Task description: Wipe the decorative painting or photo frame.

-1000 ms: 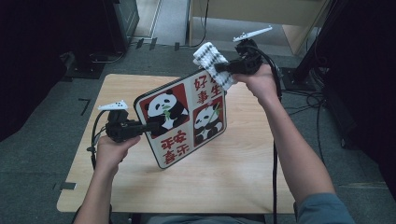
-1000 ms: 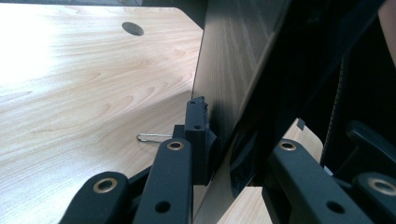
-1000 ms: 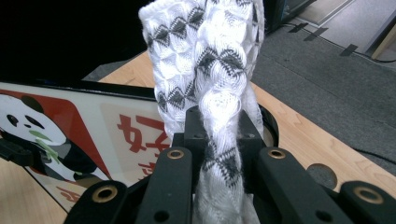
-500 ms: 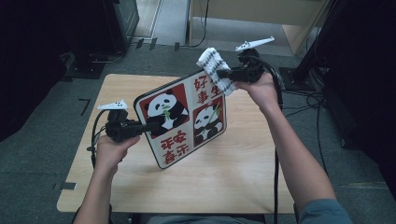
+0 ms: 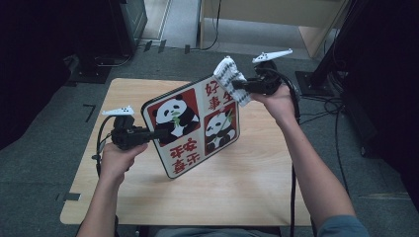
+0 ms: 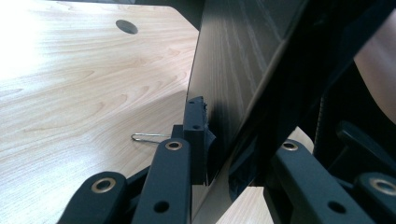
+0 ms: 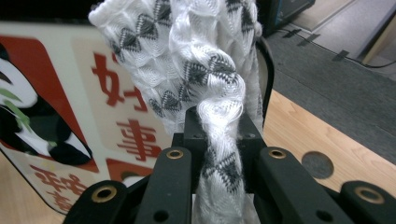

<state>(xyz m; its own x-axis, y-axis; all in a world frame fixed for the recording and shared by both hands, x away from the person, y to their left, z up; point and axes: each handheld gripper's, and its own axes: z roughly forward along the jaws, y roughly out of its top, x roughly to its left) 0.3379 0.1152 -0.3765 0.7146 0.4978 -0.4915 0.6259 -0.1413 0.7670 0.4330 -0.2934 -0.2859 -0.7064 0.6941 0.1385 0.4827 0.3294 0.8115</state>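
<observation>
high view shows, at the middle of the frame, a panda-printed board held tilted above the wooden counter, its lower corner close over the wood; whether it touches i cannot tell. the left hand-held gripper, left of centre, has its jaws nearly closed and clamped on the board's left edge, with the person's left hand behind it. left gripper view shows the dark back of the board pinched between the black jaws, and a thin wire clip lying on the counter at middle left. the right hand-held gripper, in the upper right of the high view, is closed tight on a white cloth with a grey diamond pattern, which lies against the board's upper right corner. right gripper view shows the cloth bunched and squeezed between the jaws, spreading upward over the board's red characters, with the counter at lower right.
</observation>
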